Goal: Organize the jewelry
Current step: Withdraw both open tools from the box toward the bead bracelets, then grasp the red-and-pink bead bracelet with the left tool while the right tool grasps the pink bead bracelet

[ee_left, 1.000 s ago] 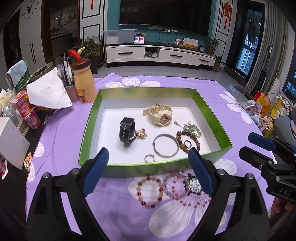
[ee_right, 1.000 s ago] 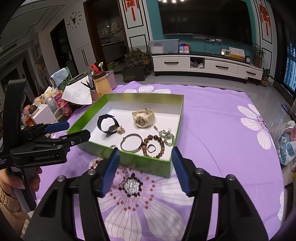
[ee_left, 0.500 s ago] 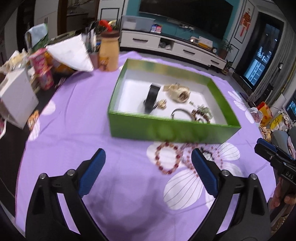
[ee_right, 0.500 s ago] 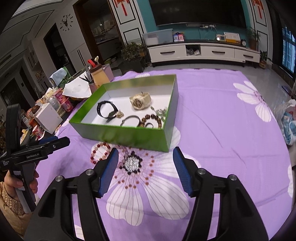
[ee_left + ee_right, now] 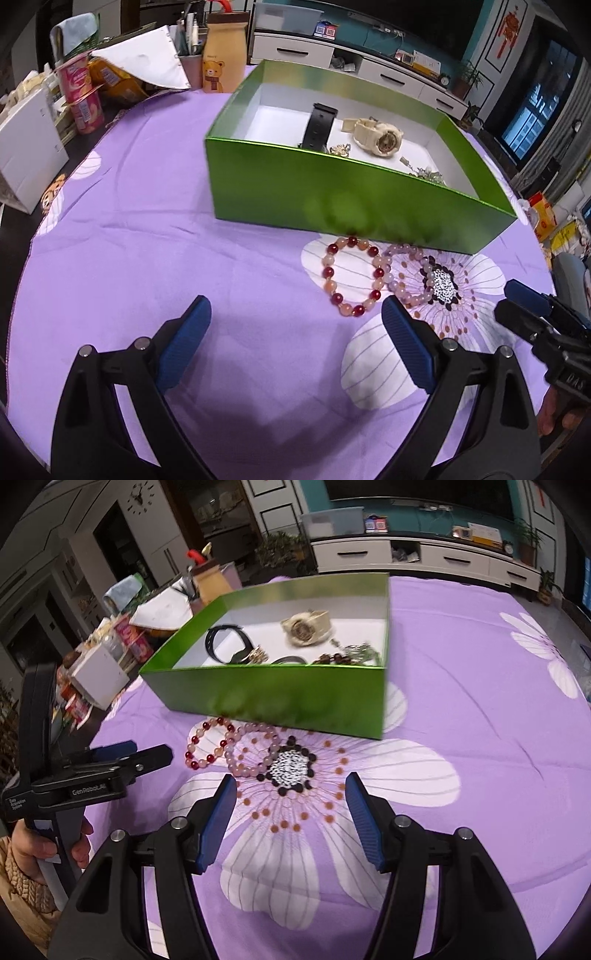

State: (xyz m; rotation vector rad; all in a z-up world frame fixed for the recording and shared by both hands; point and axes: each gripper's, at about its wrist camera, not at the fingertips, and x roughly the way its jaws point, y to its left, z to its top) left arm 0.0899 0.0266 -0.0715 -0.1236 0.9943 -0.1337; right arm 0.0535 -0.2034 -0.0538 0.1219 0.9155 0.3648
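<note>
A green box [image 5: 332,192] [image 5: 280,690] with a white floor holds a black watch [image 5: 318,125] [image 5: 225,646], a cream watch [image 5: 376,136] [image 5: 306,626] and several smaller pieces. In front of it on the purple cloth lie a red-and-peach bead bracelet [image 5: 351,277] [image 5: 207,744] and a pale pink bead bracelet [image 5: 410,280] [image 5: 255,749]. My left gripper [image 5: 295,325] is open and empty, low over the cloth to the near left of the bracelets. My right gripper [image 5: 291,805] is open and empty just short of the pink bracelet. Each gripper shows in the other's view [image 5: 110,764] [image 5: 539,321].
A yellow bear bottle [image 5: 221,55], a pen cup, snack cans [image 5: 83,99] and a white carton [image 5: 26,144] crowd the table's far left. The purple flowered cloth [image 5: 147,240] covers the table. Bags lie beyond the right edge [image 5: 546,218].
Both grippers have dropped lower and pulled back toward the near side; the box's front wall now hides much of its contents. Both stay open and empty.
</note>
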